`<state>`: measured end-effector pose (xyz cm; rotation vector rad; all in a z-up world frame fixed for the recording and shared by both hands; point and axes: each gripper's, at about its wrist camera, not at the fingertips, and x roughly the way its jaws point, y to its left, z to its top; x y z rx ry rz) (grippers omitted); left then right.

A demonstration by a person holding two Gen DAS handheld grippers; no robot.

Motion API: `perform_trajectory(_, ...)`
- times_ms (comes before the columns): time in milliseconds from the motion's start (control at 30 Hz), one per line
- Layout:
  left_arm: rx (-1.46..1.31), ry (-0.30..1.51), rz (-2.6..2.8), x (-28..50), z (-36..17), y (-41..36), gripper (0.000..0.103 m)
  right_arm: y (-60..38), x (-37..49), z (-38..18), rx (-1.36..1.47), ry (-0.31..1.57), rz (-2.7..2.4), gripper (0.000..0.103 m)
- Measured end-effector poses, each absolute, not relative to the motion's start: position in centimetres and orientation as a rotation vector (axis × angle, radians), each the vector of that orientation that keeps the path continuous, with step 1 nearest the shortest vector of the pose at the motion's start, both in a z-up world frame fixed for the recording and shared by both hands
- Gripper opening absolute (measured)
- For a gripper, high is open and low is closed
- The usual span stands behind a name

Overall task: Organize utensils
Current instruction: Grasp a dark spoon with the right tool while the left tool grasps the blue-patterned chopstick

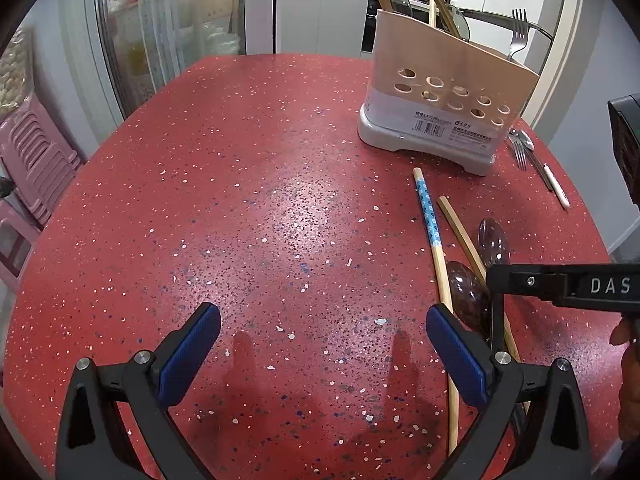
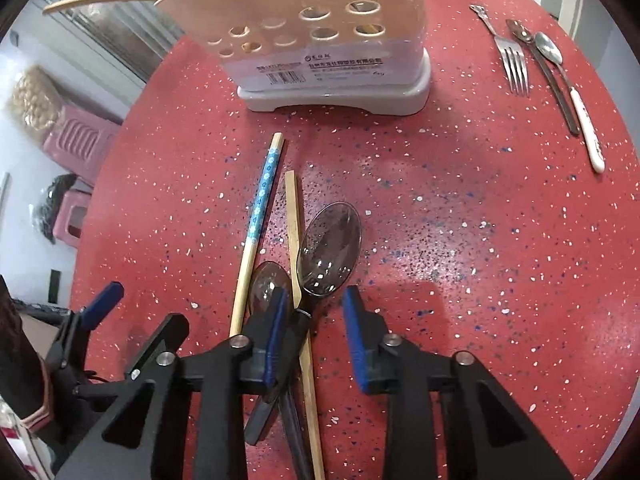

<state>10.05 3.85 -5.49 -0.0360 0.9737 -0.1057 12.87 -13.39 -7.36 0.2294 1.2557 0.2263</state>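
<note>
A beige utensil holder (image 1: 444,92) on a grey base stands at the table's far right, with chopsticks and a fork (image 1: 518,32) in it; it also shows in the right wrist view (image 2: 324,32). Two clear dark plastic spoons (image 2: 330,248) (image 2: 270,286) lie beside a blue-patterned chopstick (image 2: 262,204) and a plain chopstick (image 2: 294,232). My right gripper (image 2: 316,320) is open, low over the spoon handles, the larger spoon's neck between its fingers. My left gripper (image 1: 322,330) is open and empty above bare table.
A fork (image 2: 514,66), a dark-handled spoon (image 2: 540,64) and a white-handled spoon (image 2: 572,92) lie to the right of the holder. The red speckled table (image 1: 240,200) ends close behind the holder. Pink stools (image 1: 32,160) stand off its left edge.
</note>
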Motion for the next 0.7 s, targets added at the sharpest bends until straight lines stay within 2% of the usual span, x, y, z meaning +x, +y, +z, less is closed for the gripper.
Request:
perform_trajectory(67,-0.038,0.973,-0.105,10.1,-5.5,3.8,0.103,-13.4,13.0,-7.6,0.253,1.263,0.248,0.015)
perform_trajectory(267,-0.053,0.975,-0.106,10.5,-5.4,3.8,0.103,-14.4,12.7,-7.3,0.294,1.237,0.286,0.005)
perform_trajectory(700,-0.052,1.046,-0.195,13.8,-5.5,0.2,0.103,-18.1,11.9,-7.4,0.383,1.195,0.326,0.004)
